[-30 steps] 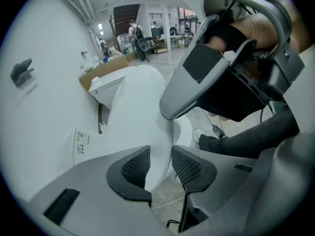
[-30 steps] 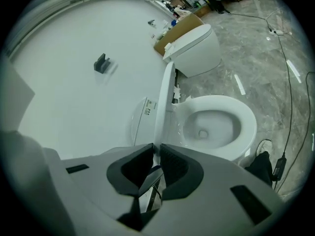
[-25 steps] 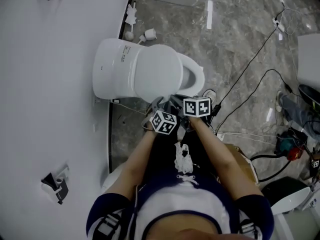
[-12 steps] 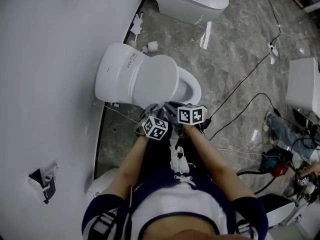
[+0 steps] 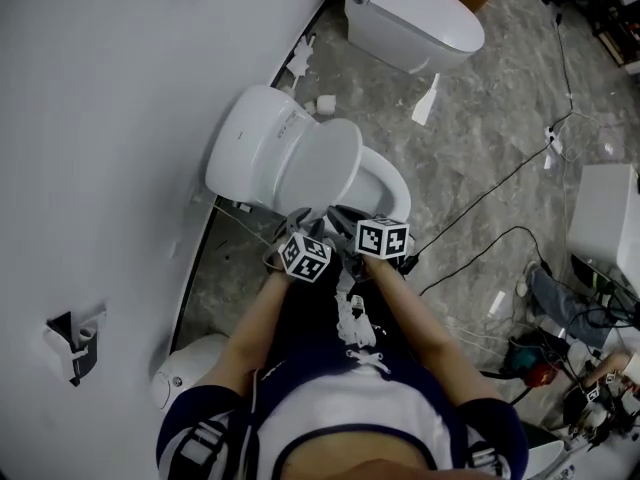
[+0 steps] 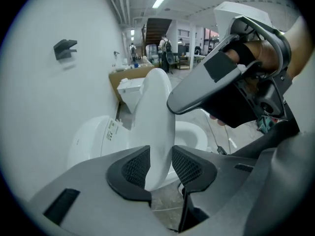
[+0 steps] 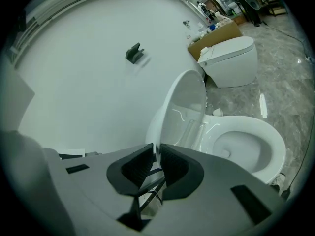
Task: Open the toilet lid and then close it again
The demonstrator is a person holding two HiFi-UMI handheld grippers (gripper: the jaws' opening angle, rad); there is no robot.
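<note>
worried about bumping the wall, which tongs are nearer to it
Left. The left tongs, whose jaws have just been opening, clasp the raised toilet lid on its wall side; the right tongs pinch the lid's rim beside them, farther from the wall.

- Jaws of my left gripper [image 6: 160, 170] and right gripper [image 7: 156, 162]: covered in the head view by the marker cubes [image 5: 305, 256] and my hands. The left jaws have just been opening, with the toilet lid [image 6: 156, 127] between them.
- Bowl [image 5: 397, 190]: rear part hidden under the raised lid (head view only).
- Second toilet [image 5: 415, 18]: cut off by the top edge.
- People [image 6: 165, 45] far down the hall: too small to tell apart.
</note>
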